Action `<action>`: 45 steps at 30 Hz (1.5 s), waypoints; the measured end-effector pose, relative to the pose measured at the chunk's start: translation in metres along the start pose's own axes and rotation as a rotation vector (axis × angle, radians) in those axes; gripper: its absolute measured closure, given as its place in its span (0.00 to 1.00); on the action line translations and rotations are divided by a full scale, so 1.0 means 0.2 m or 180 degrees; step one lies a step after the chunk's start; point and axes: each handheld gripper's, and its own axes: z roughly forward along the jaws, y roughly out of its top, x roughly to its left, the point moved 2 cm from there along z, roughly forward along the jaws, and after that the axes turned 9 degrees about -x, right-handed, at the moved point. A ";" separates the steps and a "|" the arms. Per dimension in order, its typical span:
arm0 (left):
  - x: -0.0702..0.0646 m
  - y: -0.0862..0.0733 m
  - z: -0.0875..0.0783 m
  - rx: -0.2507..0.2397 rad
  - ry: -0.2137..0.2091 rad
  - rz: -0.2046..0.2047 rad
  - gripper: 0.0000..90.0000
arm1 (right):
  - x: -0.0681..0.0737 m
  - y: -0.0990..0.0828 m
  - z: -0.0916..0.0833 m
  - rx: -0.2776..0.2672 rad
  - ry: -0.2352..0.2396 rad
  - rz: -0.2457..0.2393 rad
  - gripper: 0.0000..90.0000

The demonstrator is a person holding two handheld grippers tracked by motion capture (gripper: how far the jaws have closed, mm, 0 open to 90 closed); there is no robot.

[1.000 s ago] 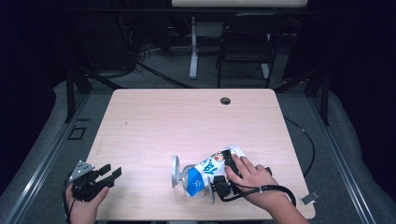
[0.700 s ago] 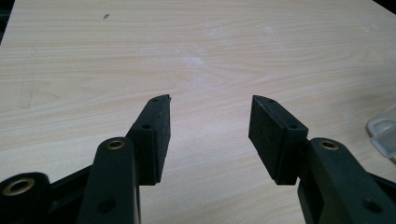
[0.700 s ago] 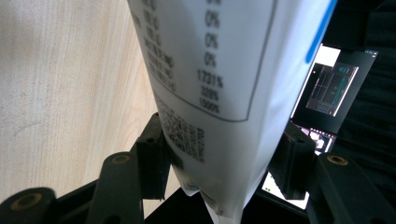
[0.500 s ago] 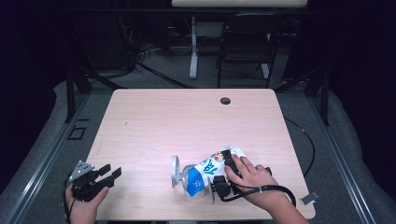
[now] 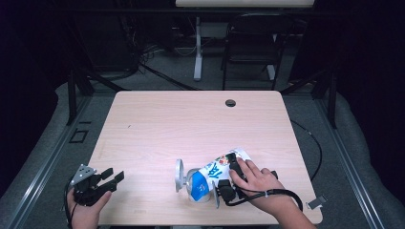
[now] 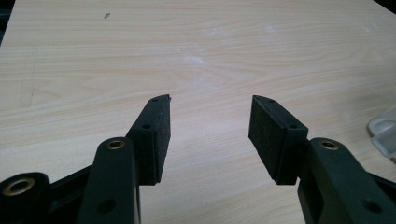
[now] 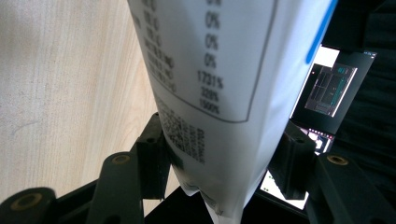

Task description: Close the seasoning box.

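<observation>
On the near right part of a light wooden table [image 5: 191, 124], a white and blue pouch [image 5: 210, 174] with colourful print, lying beside a clear round container [image 5: 184, 176] with its lid tipped up at the left. Around the table, grey floor [image 5: 57, 119], dark room behind, black chair [image 5: 250, 52] and white desk leg [image 5: 197, 52] at the far side. Near the far edge, a small black cable hole [image 5: 230, 102]. Off the near right corner, a small grey clip-like piece [image 5: 316, 202] hard to identify.

Wide bare wood over the whole far half and the left half; nothing standing between the two hands. Pouch and container close to the near edge, with little room toward the person.

Right gripper [image 5: 224, 188] held at the pouch by the right hand [image 5: 255, 183]; in the right gripper view, the white back of the pouch [image 7: 215, 93] with printed table standing between the two jaws, both pads against its sides, so pinching the pouch while spread rather wide. Black cable [image 5: 282, 193] looping over the wrist.

Left gripper [image 5: 107, 177] at the near left corner, well apart from the pouch, jaws spread with only bare wood between them [image 6: 209, 135]. Corner of the clear container [image 6: 385, 133] at the right border of the left gripper view.
</observation>
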 end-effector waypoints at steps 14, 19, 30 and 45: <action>0.00 0.00 0.00 -0.0018 0.0009 -0.0018 0.55 | 0.00 0.00 0.00 0.0002 -0.0002 -0.0024 0.52; 0.01 0.00 0.00 -0.0013 0.0010 -0.0018 0.55 | 0.00 0.00 0.00 0.0010 -0.0004 -0.0024 0.52; 0.01 0.00 0.00 -0.0021 0.0012 -0.0024 0.55 | -0.01 0.01 -0.01 0.0043 -0.0010 -0.0093 0.53; 0.01 -0.01 0.00 -0.0012 0.0022 -0.0024 0.55 | 0.00 0.01 0.00 0.0002 -0.0018 -0.0086 0.53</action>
